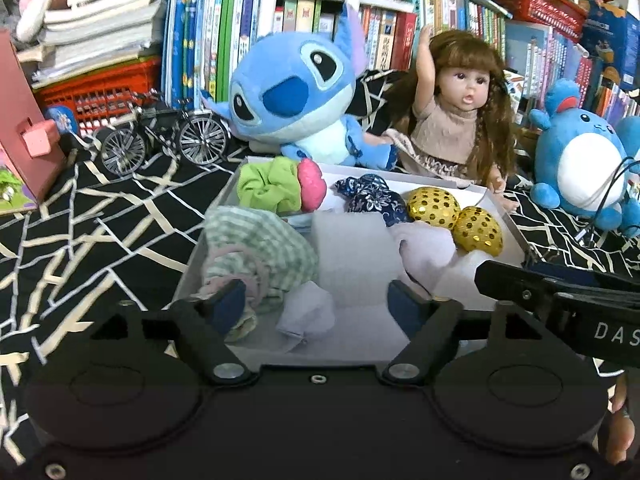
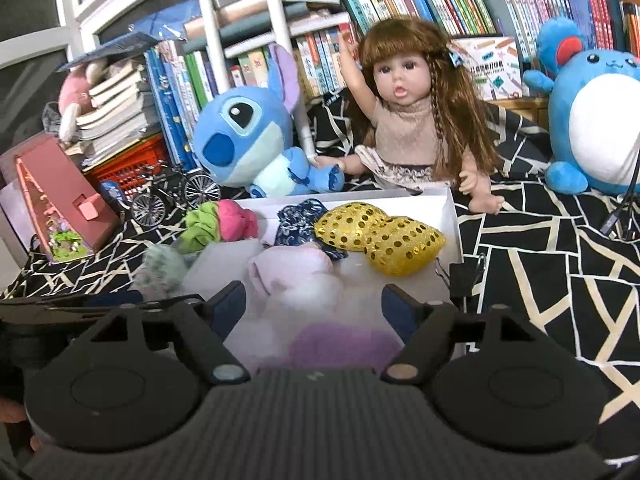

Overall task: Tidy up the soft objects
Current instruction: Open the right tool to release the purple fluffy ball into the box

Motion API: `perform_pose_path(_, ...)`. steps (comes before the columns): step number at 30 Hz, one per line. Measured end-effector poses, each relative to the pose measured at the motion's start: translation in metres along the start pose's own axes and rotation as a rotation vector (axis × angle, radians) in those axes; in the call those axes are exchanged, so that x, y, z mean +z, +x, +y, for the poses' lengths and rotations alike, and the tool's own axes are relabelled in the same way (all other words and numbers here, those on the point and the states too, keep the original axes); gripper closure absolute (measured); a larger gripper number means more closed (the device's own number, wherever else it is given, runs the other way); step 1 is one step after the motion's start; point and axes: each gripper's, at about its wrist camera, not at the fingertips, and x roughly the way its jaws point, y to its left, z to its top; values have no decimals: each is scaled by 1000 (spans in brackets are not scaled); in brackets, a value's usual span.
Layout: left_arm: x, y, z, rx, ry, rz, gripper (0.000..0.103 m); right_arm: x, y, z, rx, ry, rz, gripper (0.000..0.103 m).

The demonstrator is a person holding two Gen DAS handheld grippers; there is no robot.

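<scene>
Near rim of white box [image 1: 508,226] hidden behind left gripper's body; purple patch [image 2: 344,346] at right gripper blurred, can't identify; round blue plush [image 2: 592,120] cut off at right edge.

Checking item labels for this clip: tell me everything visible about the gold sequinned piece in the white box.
The gold sequinned piece looks like soft padded fabric covered in shiny round gold sequins, bunched into two rounded lobes side by side. It lies inside the white box, toward its far right corner, near the right wall. Its left lobe rests against the dark blue floral fabric. Whether it is a scrunchie or a bow cannot be told. Neither claw touches it.
</scene>
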Motion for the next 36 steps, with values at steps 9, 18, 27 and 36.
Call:
perform_pose_path(9, -16, -47, 9, -21, -10, -46, 19, -18, -42, 6, -3, -26, -78, 13)
perform_pose_path(18, -35, -66, 21, -15, -16, -42, 19, -41, -64, 5, 34, -81, -35, 3)
perform_pose_path(27, -40, -66, 23, -13, -16, -34, 19, -80, -49, 26, -19, -284, 144, 18)
perform_pose_path(36, -44, -69, 27, 4, -9, -38, 19, -52, -64, 24, -21, -218, 5, 35)
